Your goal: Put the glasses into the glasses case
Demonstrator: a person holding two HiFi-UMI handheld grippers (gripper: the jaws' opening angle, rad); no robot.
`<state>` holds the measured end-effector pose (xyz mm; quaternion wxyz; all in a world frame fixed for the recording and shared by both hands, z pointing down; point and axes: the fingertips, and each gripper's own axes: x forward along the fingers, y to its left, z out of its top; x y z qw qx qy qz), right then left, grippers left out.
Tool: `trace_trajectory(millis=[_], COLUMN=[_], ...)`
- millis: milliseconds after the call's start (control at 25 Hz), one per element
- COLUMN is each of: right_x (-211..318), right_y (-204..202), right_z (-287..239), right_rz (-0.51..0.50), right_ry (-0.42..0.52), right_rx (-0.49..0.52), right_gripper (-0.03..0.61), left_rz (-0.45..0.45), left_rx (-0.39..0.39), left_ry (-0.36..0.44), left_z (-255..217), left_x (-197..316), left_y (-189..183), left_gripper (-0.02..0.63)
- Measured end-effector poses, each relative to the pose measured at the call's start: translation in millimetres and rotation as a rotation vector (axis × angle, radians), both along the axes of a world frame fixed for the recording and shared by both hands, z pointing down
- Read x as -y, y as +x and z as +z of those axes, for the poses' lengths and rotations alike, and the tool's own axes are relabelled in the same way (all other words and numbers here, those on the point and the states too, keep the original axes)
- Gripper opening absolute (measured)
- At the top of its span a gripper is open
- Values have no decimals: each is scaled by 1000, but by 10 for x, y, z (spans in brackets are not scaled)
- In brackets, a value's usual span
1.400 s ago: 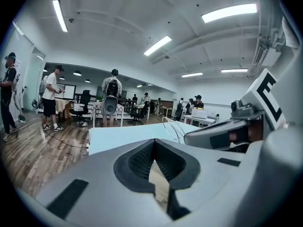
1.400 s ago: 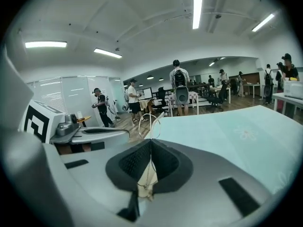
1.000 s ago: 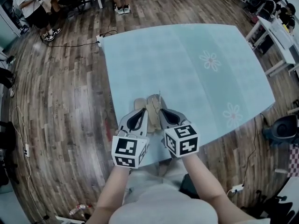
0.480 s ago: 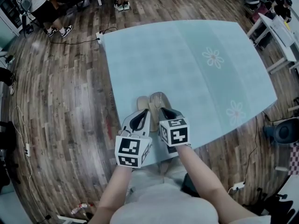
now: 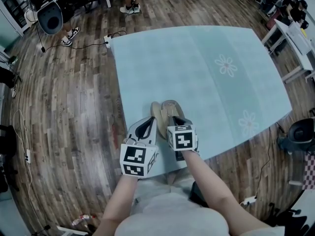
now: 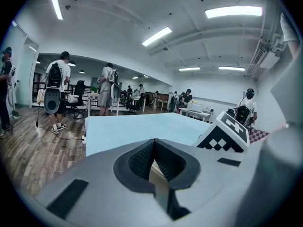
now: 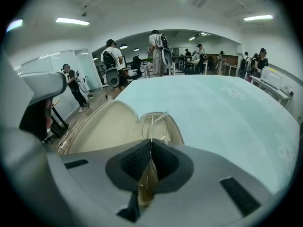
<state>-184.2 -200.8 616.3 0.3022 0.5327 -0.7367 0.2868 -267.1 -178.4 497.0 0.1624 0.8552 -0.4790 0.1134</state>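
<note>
glasses (image 7: 154, 123) | right claw (image 7: 150, 144) clamps them over case (image 7: 106, 126) | near table (image 5: 197, 68) edge

A pale blue table (image 5: 197, 68) printed with pink-and-white flowers (image 5: 226, 65) fills the middle of the head view on a grey-brown wooden plank floor (image 5: 64, 107). A white power strip (image 5: 107, 38) lies by its upper left corner. At left in the left gripper view, people with backpacks (image 6: 57, 91) stand under long ceiling lights (image 6: 233, 12).

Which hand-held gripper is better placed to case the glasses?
Right. The right hand-held gripper is shut on the thin wire-frame glasses, above the open beige glasses case; the left hand-held gripper pinches that case's edge.
</note>
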Motion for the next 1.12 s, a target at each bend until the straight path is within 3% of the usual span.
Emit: trace_trajectory(millis=[240, 360, 720, 1120], right_x=[-8, 0, 1, -75], right_y=[-78, -102, -106, -48], right_z=[25, -9, -224, -572], right_rz=[-61, -58, -91, -181], right_ry=[-46, -48, 14, 75], right_rx=[71, 134, 224, 240], right_gripper=[18, 97, 121, 8], left_rz=[-19, -21, -46, -71], left_rx=[1, 3, 5, 11], left_ry=[-4, -2, 12, 29], left_z=[11, -1, -65, -178], left_x=[21, 28, 20, -21], left_y=[-23, 2, 37, 153], left_gripper=[6, 6, 6, 6])
